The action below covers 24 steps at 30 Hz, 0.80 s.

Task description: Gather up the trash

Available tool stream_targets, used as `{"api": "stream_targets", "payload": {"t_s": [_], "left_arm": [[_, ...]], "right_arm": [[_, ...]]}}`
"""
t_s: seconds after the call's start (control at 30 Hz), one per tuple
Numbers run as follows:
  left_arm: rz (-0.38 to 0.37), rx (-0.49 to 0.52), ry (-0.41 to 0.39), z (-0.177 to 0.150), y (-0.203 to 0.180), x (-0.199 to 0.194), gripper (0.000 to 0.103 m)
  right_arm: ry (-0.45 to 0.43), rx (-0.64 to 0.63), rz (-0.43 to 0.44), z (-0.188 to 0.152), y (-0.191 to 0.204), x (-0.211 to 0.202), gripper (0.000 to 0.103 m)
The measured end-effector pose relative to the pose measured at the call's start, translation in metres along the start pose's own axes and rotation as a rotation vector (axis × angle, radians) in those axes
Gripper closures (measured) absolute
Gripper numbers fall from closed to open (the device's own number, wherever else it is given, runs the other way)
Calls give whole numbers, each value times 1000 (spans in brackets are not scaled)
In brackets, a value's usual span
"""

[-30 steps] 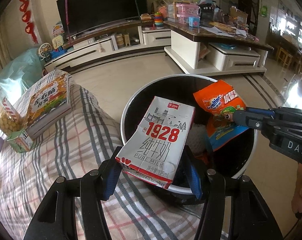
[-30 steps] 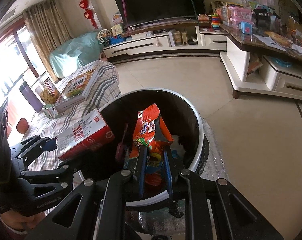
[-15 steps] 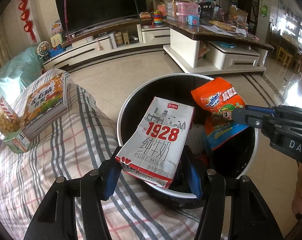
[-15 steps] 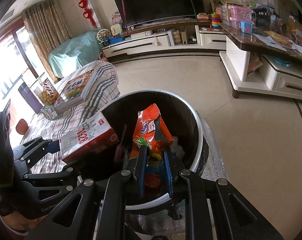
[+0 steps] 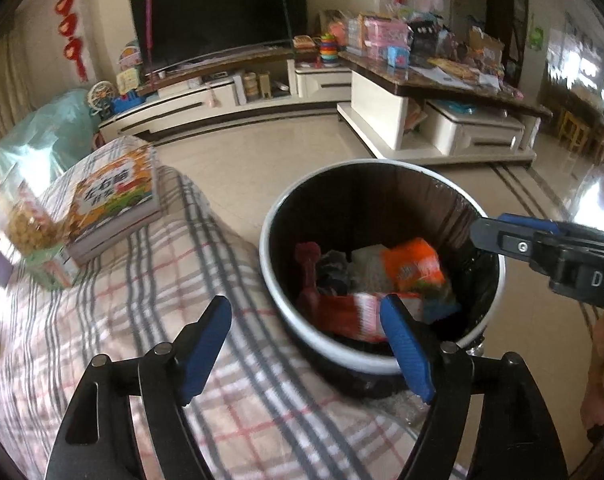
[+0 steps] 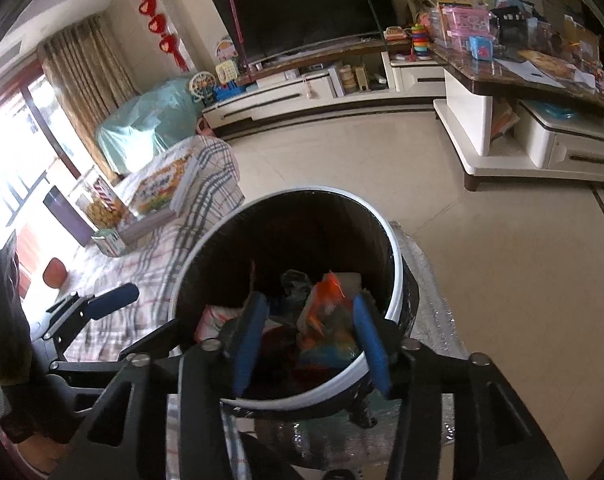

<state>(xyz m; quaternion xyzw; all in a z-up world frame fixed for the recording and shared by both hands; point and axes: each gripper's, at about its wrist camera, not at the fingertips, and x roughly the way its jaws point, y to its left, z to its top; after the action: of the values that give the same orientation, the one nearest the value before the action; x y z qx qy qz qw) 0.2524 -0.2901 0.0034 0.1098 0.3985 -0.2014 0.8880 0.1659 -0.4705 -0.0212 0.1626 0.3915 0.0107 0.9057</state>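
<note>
The left gripper (image 5: pixel 306 334), a black frame with 2 blue-padded fingers, points steeply down over the near rim of the round white-rimmed trash bin lined with a black bag (image 5: pixel 382 364). Its jaws have just been opening and now stand wide apart with nothing pressed between the pads; one finger hangs over the plaid grey-and-red tablecloth (image 5: pixel 122 320), the other over the bin's mouth. The red-and-white milk carton (image 5: pixel 350 316) lies blurred inside the bin, low against the near wall, clear of both pads.

The right gripper (image 6: pixel 310 340), of the same black-and-blue build, also tilts down, straight over the bin (image 6: pixel 394 280). Its jaws have just been opening too and are spread about halfway, gripping nothing. The orange snack packet (image 6: pixel 326 304) sits loose in the bin between and below the 2 fingers, resting on other rubbish; in the left wrist view the same packet (image 5: pixel 414 264) lies beside a grey crumpled wad.

In the left wrist view the right gripper reaches in from the right edge across the bin's far rim, with part of a hand (image 5: pixel 602 368) showing behind it. On the tablecloth, well apart from the bin, rests a thick colourful book (image 5: pixel 114 204).
</note>
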Motion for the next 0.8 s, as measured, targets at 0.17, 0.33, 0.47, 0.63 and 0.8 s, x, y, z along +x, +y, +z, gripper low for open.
{"api": "stream_targets", "payload": {"t_s": [0.17, 0.33, 0.47, 0.63, 0.8], "left_arm": [[7, -75, -35, -29, 18, -26, 21], [42, -113, -63, -61, 31, -51, 21], [49, -161, -75, -93, 41, -75, 21], [66, -194, -83, -126, 50, -99, 20], [85, -226, -127, -154, 59, -131, 20]], "right_arm": [[-39, 33, 34, -12, 9, -16, 33], [-70, 52, 53, -34, 26, -31, 23], [-80, 54, 60, -55, 43, -39, 20], [-116, 23, 55, -81, 66, -51, 14], [-180, -48, 22, -102, 96, -68, 10]]}}
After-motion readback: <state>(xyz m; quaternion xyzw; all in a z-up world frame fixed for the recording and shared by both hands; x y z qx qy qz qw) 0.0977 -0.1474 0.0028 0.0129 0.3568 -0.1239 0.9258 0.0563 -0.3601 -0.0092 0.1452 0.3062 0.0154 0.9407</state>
